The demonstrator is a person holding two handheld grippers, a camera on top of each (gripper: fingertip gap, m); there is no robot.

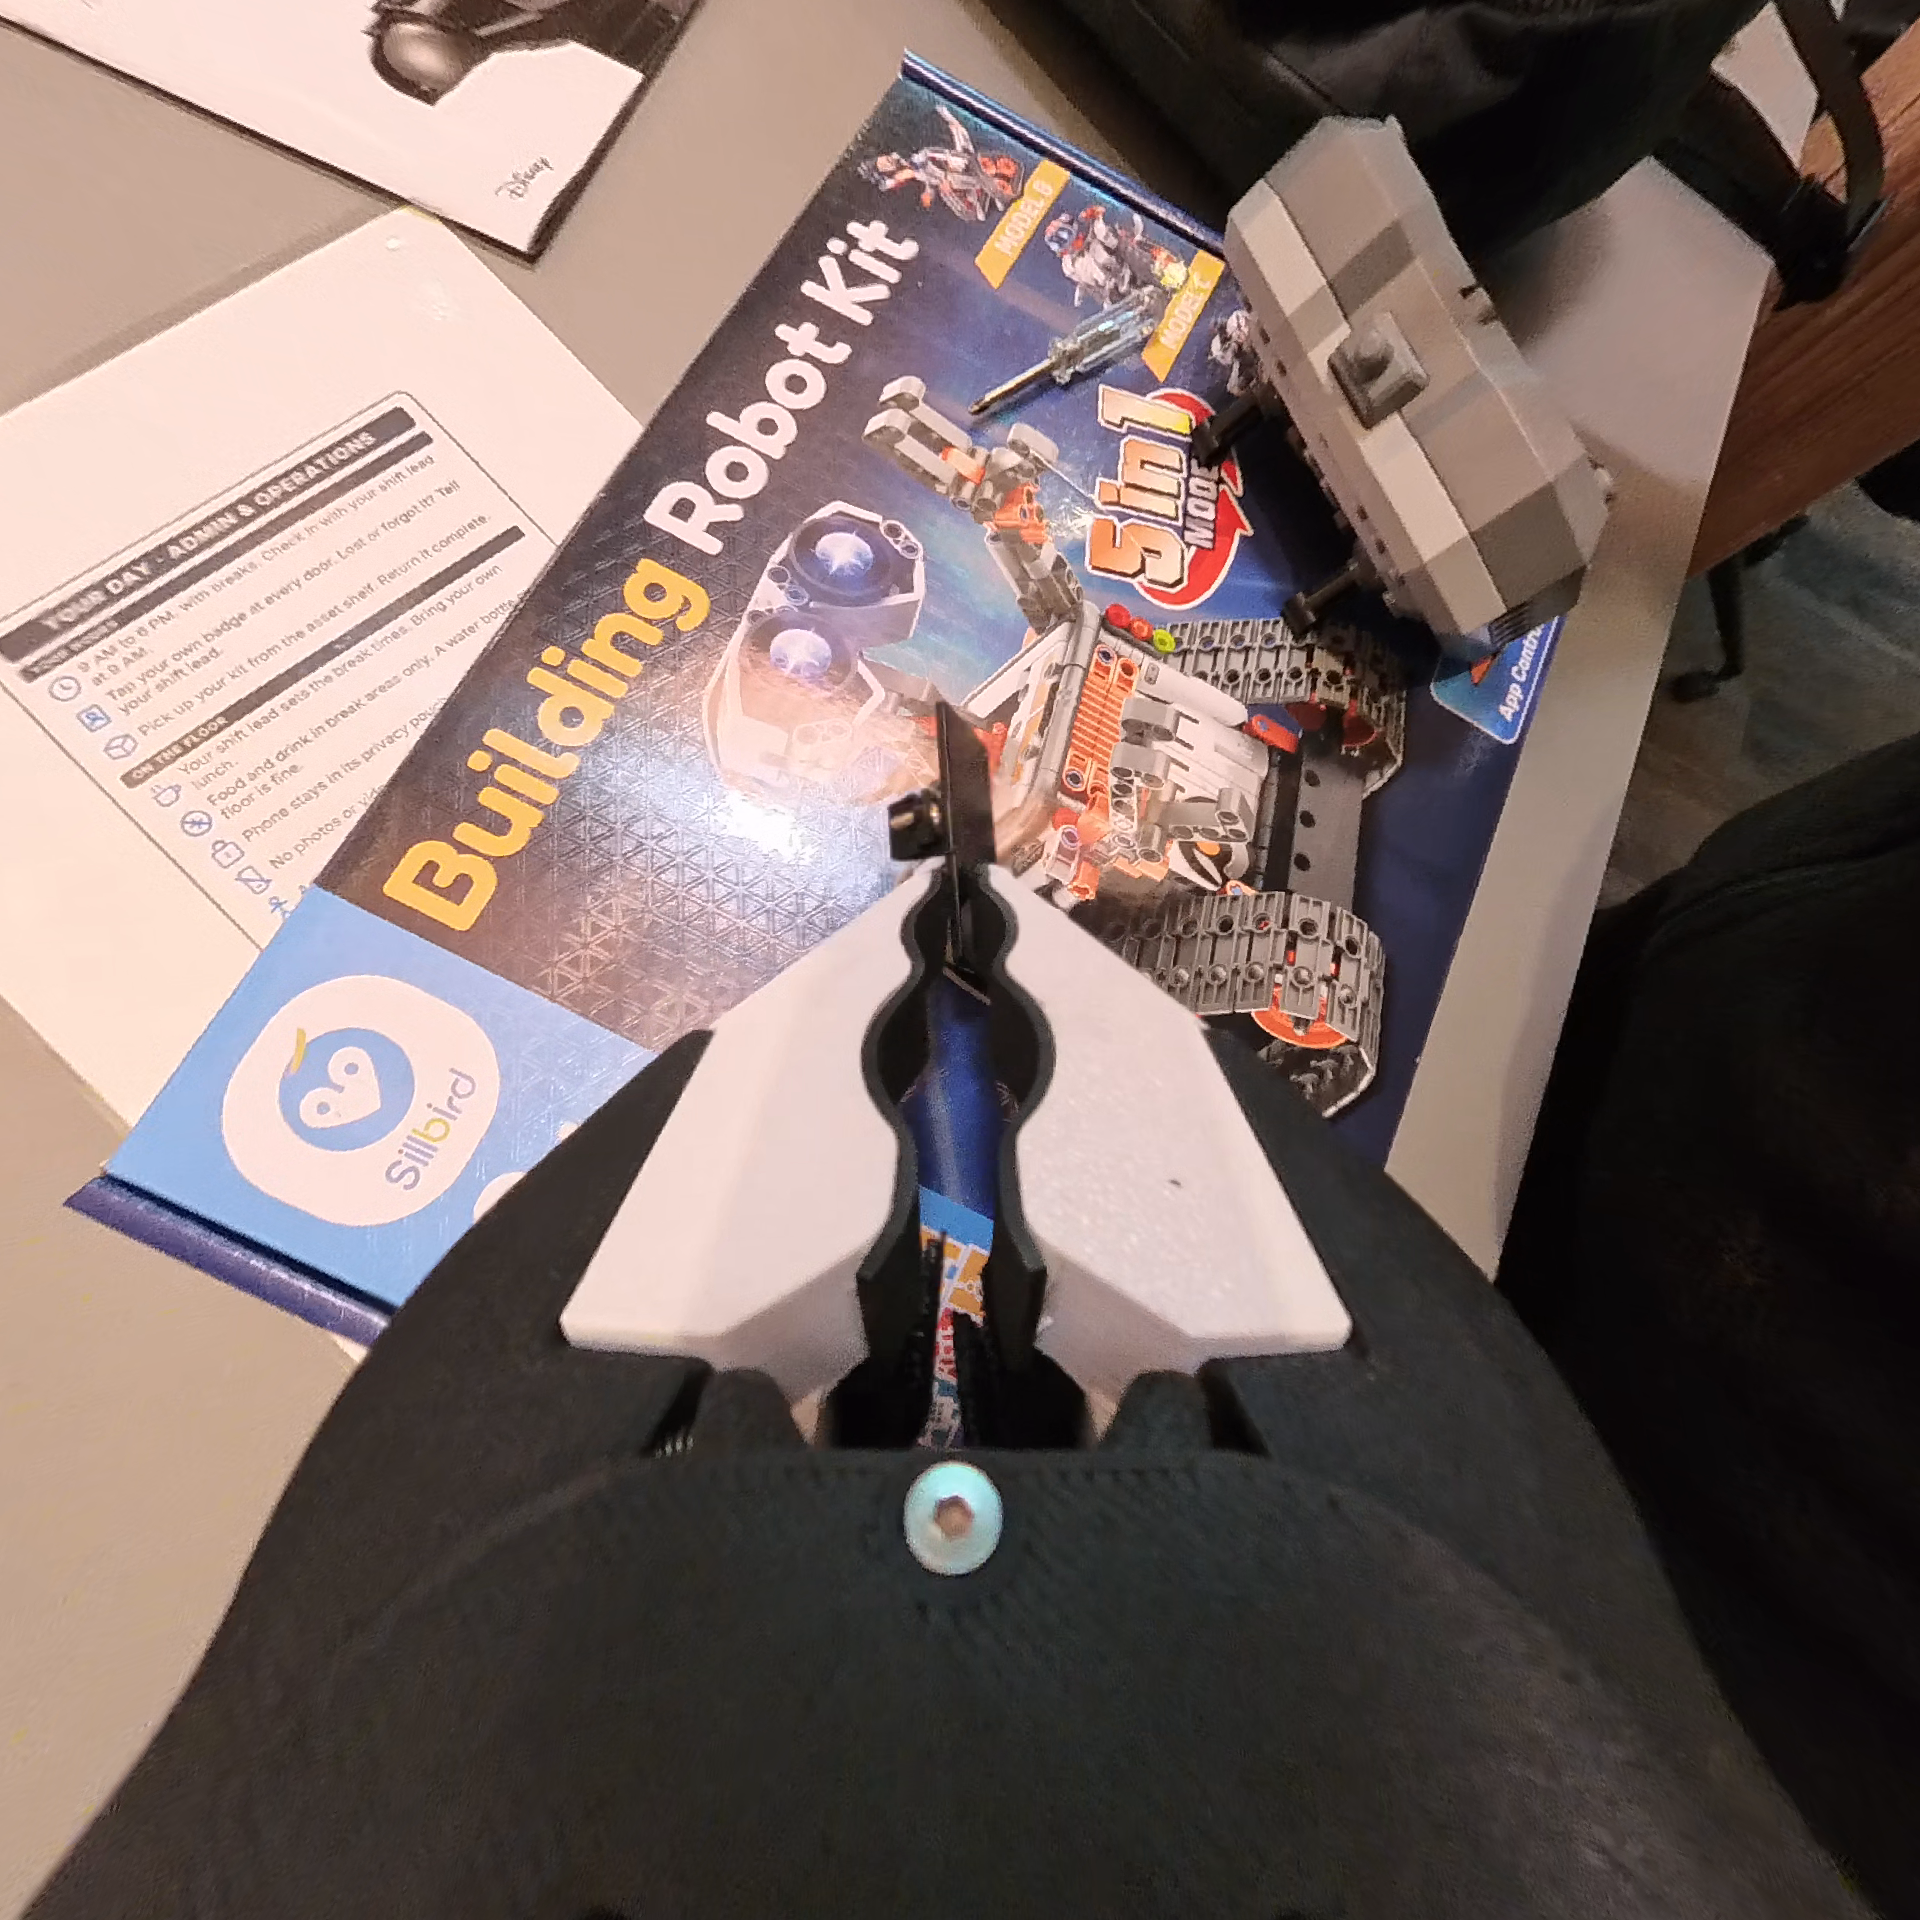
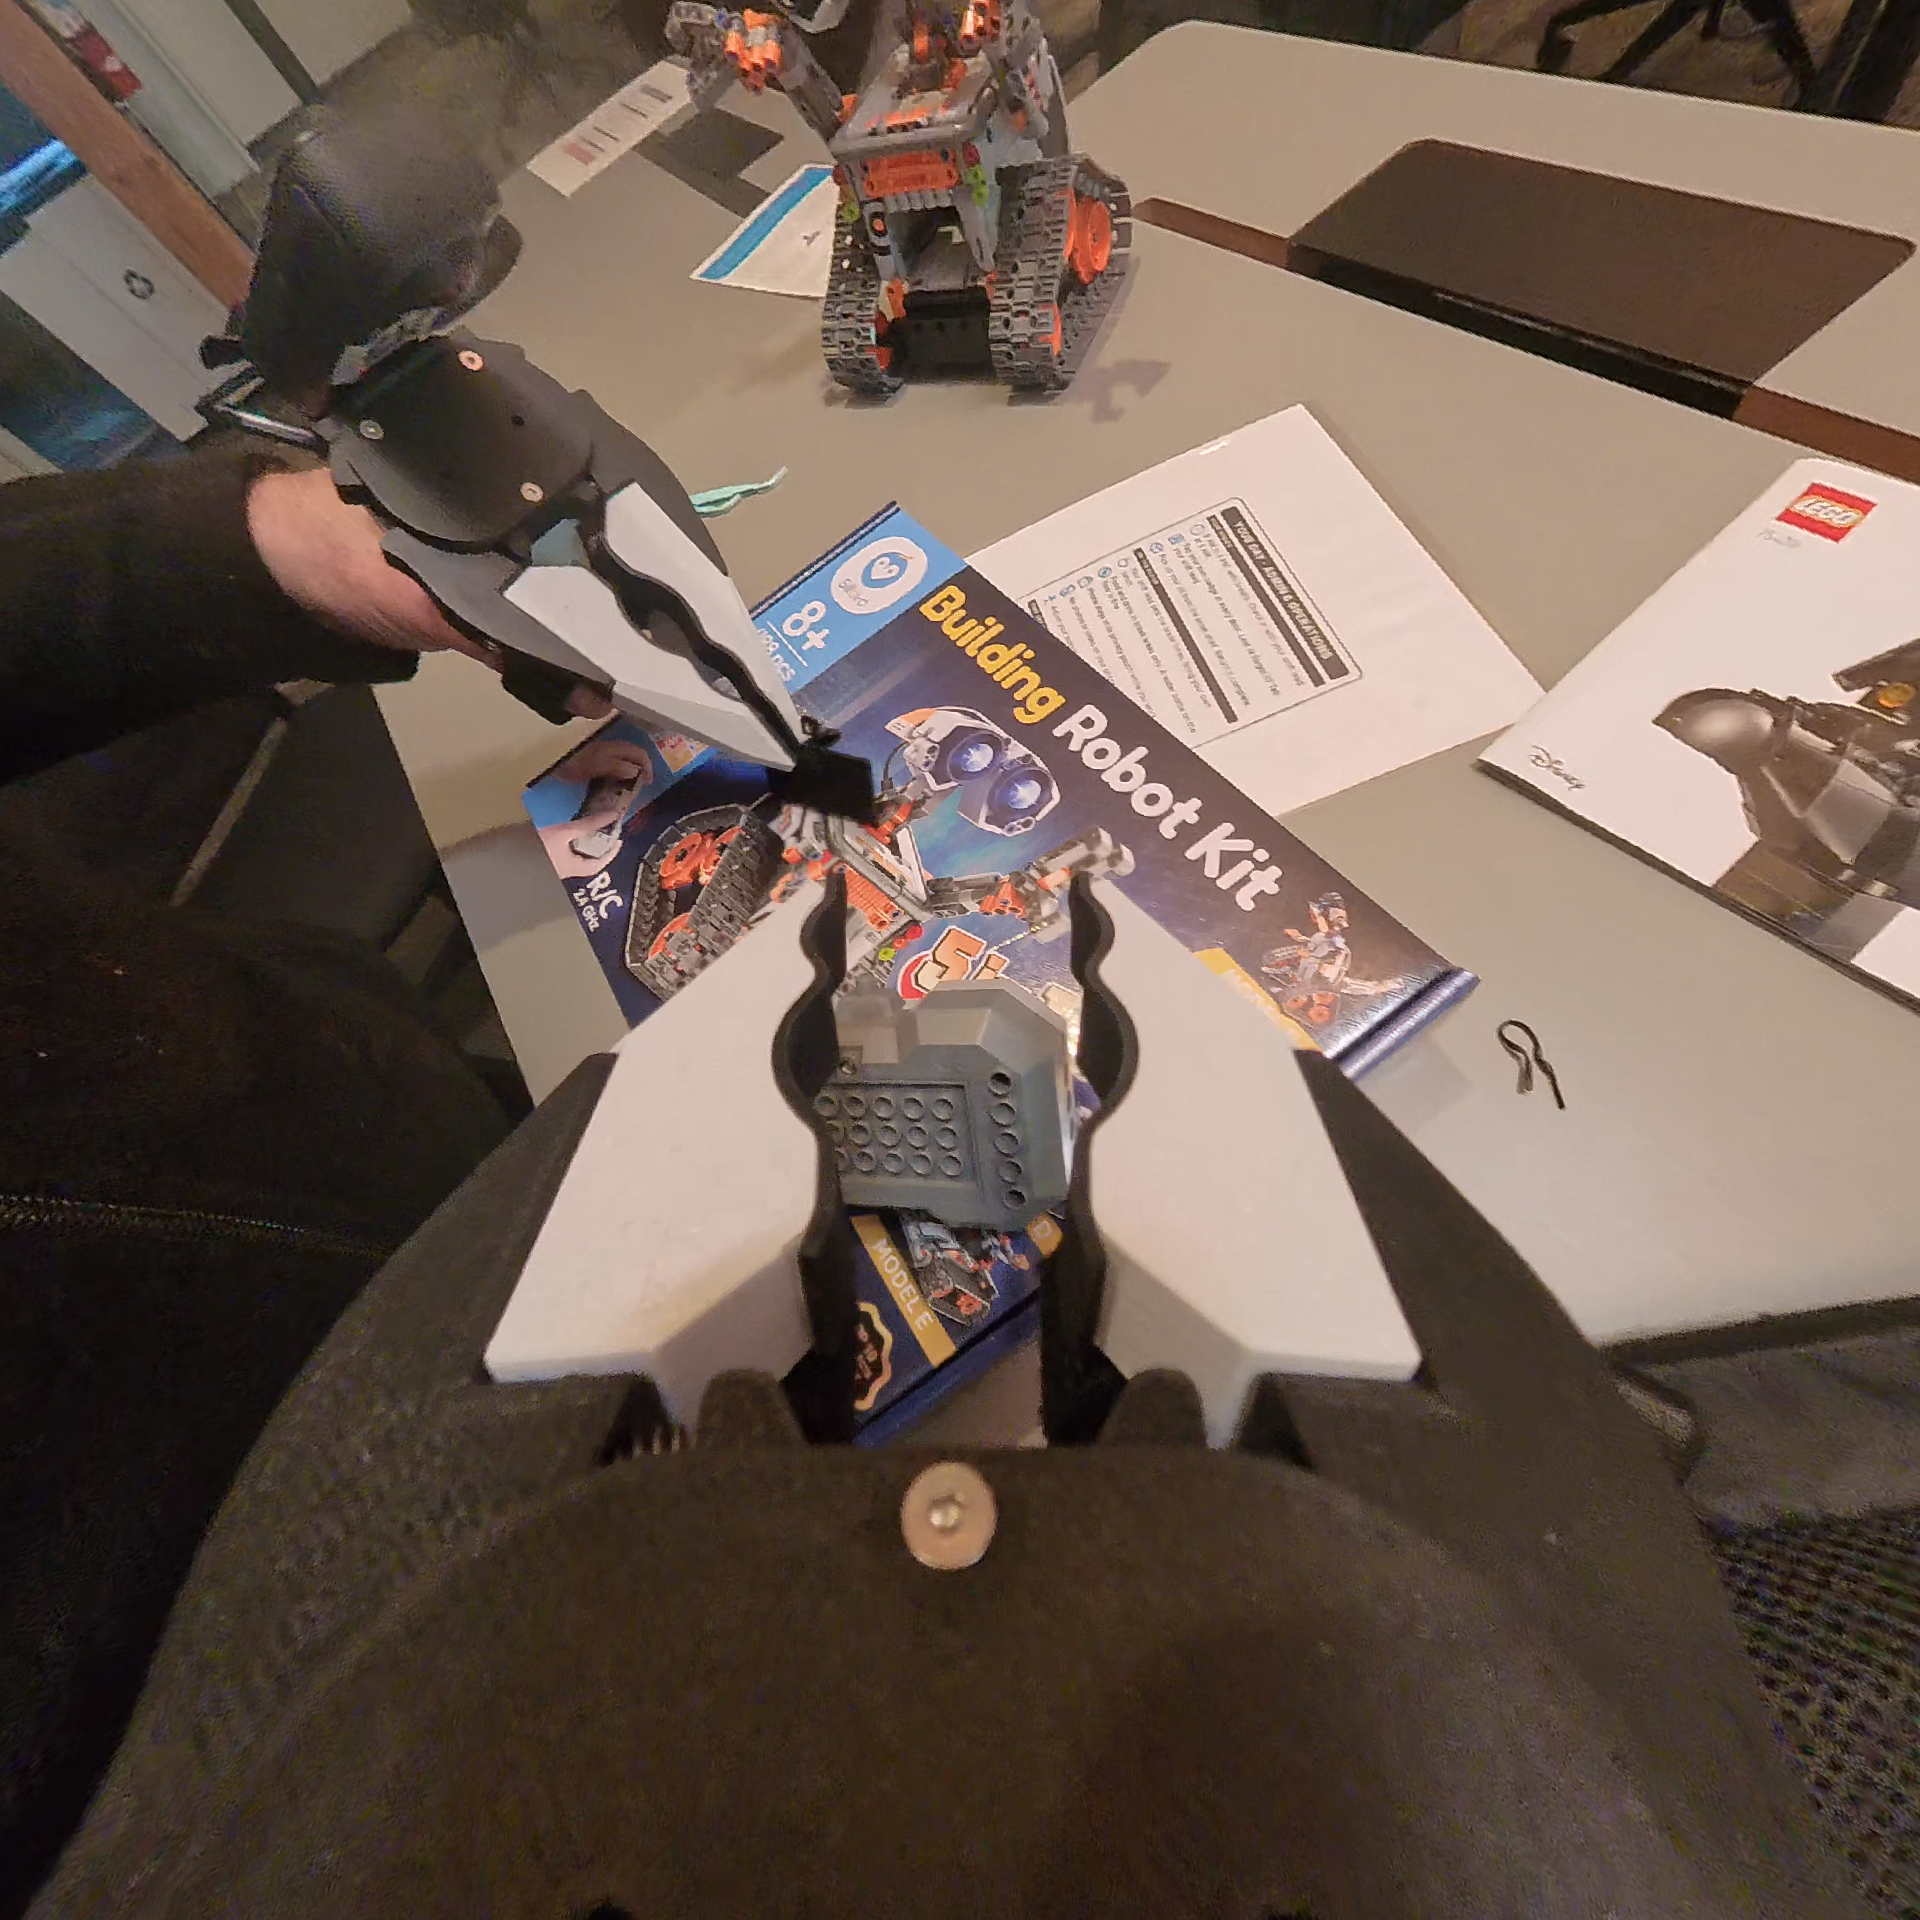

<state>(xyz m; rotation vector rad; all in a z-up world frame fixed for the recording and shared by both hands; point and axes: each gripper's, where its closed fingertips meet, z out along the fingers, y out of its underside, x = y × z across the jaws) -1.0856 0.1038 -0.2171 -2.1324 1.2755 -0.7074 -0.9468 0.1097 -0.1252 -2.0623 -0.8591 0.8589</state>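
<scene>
Pinching a thin black plate point(image 1: 961, 821) by its lower edge, the left gripper point(image 1: 958, 899) has its white fingers closed together on it, so the plate stands up past the tips with a small black peg jutting from one face. It hovers over a blue booklet point(image 1: 582, 790) lying flat on the grey table point(image 1: 125, 1403).

The right gripper point(image 2: 954, 914) is clamped on a grey block point(image 2: 940, 1117), a chunky brick-built unit with a studded face turned toward the camera. The block sits deep between the fingers, behind the tips, which stay apart around it. From the left wrist view the same block point(image 1: 1413, 374) hangs above the booklet's far corner, with black pins pointing down from its underside.

The two held parts are near each other but apart; both float above the booklet.

Judging from the grips, the plate is the delicate one: it is held only at the fingertips and could twist if pushed sideways, so any contact should run straight along its length. The block looks firmly seated and is better kept steady as the anchor.

Around them: a white printed sheet point(image 2: 1278, 613) just beyond the booklet, a second manual point(image 2: 1704, 727) to the right, a small black clip point(image 2: 1527, 1060) on bare table, and a tracked grey-and-orange robot model point(image 2: 966, 208) standing farther back. A sleeved hand point(image 2: 343, 561) holds the left gripper.
</scene>
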